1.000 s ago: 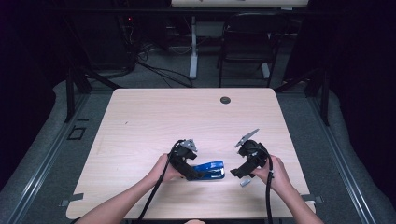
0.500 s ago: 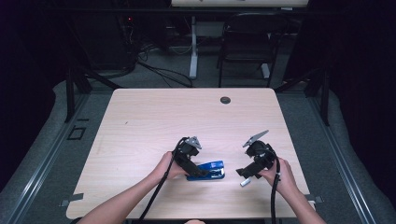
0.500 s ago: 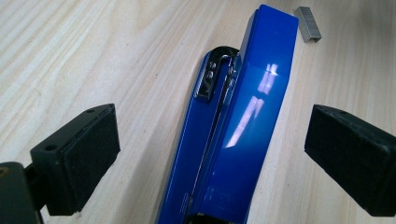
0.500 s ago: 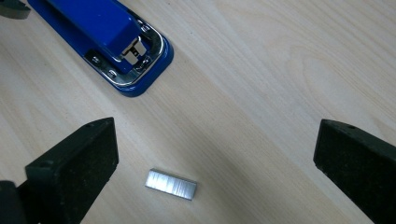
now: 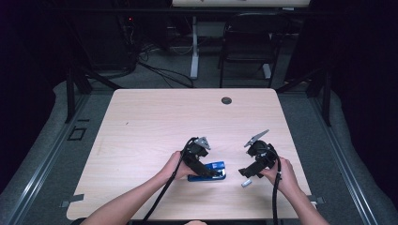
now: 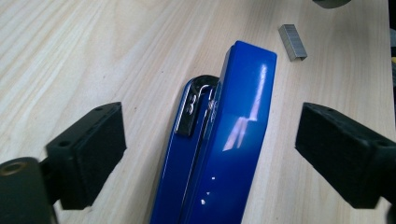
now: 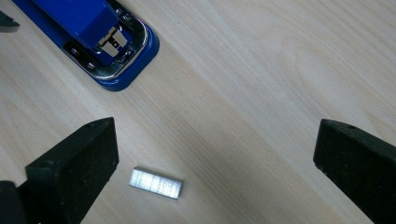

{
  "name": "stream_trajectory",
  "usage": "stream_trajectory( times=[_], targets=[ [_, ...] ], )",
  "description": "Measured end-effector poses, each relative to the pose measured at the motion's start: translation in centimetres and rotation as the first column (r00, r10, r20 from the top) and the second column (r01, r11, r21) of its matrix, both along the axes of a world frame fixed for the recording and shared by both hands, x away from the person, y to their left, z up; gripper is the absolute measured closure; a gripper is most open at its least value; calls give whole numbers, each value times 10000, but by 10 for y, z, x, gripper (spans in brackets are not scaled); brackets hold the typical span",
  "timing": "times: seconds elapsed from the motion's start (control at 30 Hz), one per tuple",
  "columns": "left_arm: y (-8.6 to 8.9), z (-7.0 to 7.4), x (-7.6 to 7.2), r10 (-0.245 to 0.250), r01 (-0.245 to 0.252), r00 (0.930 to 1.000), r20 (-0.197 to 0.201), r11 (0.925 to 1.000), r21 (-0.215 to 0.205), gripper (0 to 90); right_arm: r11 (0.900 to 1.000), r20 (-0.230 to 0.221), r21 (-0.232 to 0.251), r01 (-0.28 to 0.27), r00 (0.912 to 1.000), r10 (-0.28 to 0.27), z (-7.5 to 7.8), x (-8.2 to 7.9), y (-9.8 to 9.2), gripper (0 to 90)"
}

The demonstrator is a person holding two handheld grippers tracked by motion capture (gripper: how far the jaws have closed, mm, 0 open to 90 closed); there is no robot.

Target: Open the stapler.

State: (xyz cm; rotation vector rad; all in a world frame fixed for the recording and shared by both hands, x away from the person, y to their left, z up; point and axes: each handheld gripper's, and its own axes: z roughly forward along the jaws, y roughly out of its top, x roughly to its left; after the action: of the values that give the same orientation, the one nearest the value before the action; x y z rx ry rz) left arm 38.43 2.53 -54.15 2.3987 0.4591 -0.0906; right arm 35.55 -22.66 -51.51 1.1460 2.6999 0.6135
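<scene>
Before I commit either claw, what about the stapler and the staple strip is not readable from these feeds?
- Stapler, left gripper view: its rear end is cut off by the bottom edge.
- Stapler, right gripper view: just the front end is in frame; the rest runs off the top-left corner.
- Stapler, high view: the left claw covers part of it.
- Staple strip, high view: too small to judge; staple count unreadable in both gripper views.

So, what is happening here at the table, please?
A person works at a wooden table with a gripper in each hand. The left gripper is open, its jaws on either side of a blue stapler that lies on the table. The right gripper is also open, above a small strip of staples lying beside the stapler. Neither thing is gripped yet.
</scene>
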Motion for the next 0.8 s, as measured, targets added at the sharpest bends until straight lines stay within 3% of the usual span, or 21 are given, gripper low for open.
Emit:
stream_trajectory(
  times=[0.07,0.23,0.43,0.8],
  targets=[
    [-3,0,0,-149,148,9999,-72,9998,-159,120,10000,-1,-74,-22,10000,22,0,0,-1,0],
    [-14,1,-2,-420,420,9991,89,9991,28,195,9999,-91,-124,-35,10000,34,-1,3,0,4],
    [-23,-2,-3,-684,685,9976,86,9976,-99,297,9999,-267,-122,-60,9996,57,-3,4,-1,24],
    [-34,-7,-4,-756,752,9969,236,9970,161,423,9996,-258,-244,-125,9996,119,-2,4,0,31]
  ],
)
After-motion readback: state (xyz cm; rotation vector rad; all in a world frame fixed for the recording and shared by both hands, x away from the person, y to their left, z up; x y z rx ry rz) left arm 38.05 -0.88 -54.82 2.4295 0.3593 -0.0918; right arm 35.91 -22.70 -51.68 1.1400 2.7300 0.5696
